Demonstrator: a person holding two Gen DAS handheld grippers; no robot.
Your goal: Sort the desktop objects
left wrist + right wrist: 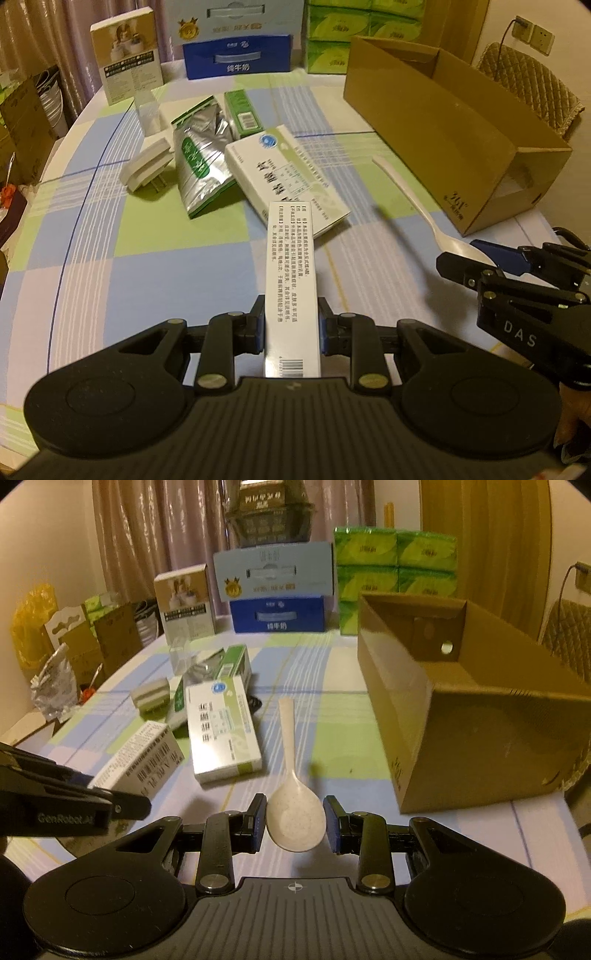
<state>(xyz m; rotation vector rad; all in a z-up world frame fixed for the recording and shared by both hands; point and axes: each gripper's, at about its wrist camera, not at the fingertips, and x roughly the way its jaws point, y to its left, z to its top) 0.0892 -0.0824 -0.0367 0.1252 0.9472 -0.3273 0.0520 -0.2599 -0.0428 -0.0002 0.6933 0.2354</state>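
Brown corrugated card is your target: the open cardboard box [476, 709] stands ahead and to the right of your right gripper's jaws, its open top tilted toward you, and in the left wrist view it sits well ahead and right of the left jaws. Judged from the task, both loads belong in there, so approach over the near low wall rather than the tall side.

The large white-and-green medicine carton [284, 173] lies just beyond the tip of what your left gripper [291, 328] holds; keep clear of it as you swing right.

That left gripper is clamped tight on a long white medicine box [290, 280], the pads pressing both narrow sides near its barcode end, the rest projecting far ahead of the jaws. The overhang will lever, so turn slowly and lead with the far end into the box.

Your right gripper [295, 821] is closed part-way on the bowl of a white plastic spoon [293, 794], the handle pointing straight out ahead of the jaws. The bowl is rounded and smooth, so I judge the hold slippery; keep it level, carry it low and release only once it is over the box.
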